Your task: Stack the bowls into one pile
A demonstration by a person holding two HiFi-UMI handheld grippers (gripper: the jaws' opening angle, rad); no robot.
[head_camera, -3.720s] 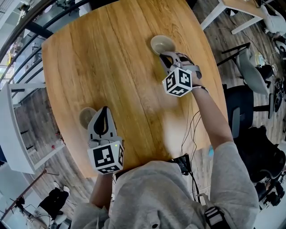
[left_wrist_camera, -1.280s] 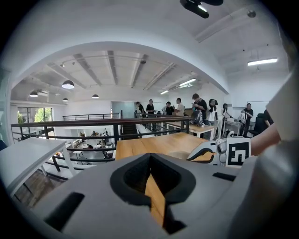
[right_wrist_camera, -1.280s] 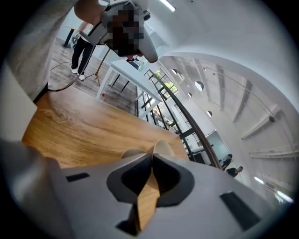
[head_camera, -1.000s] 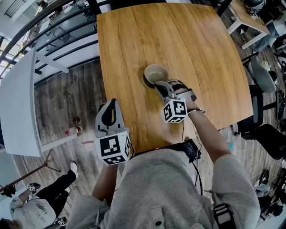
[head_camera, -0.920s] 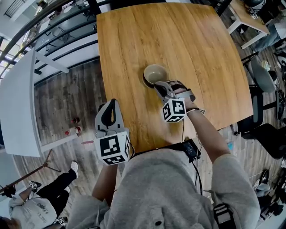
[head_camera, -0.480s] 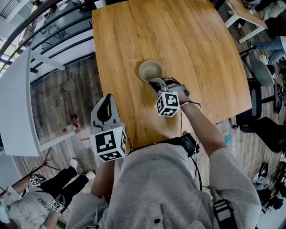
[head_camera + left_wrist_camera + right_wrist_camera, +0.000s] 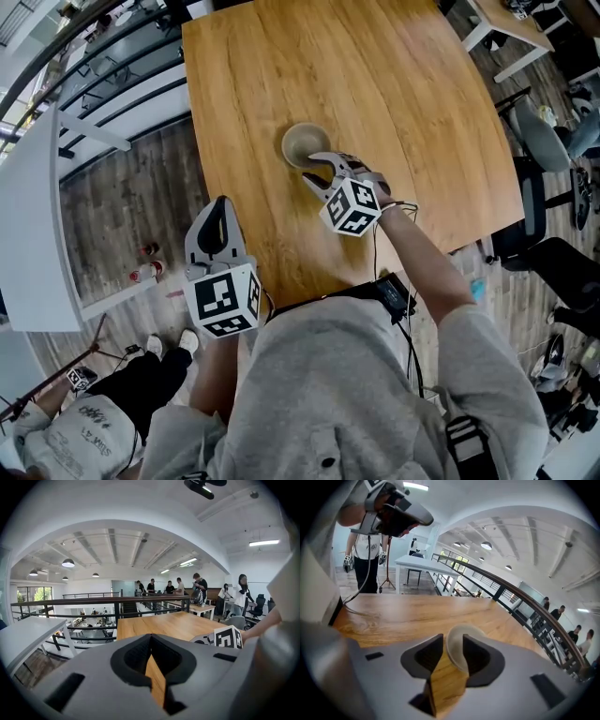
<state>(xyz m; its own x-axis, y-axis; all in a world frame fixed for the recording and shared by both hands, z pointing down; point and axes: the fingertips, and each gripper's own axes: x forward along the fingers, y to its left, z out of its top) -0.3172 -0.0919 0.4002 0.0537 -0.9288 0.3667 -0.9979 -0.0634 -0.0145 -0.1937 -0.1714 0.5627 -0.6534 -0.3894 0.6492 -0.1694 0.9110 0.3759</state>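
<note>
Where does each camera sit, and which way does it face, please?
Head view: on the person's head, looking steeply down at the table and bowl; torso, arms, left gripper and right gripper show.
Left gripper view: on that gripper, looking along its shut, empty jaws across the table to a railing; the right gripper's marker cube shows.
Right gripper view: on that gripper, looking along jaws that have just been opening, the bowl's rim between them.
Shared: all show the table; head and right gripper views share the bowl.

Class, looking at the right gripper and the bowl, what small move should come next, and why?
Probably draw the right gripper straight back off the bowl: its fingers have just been opening, the rim stands between them, and the bowl sits on the table.
</note>
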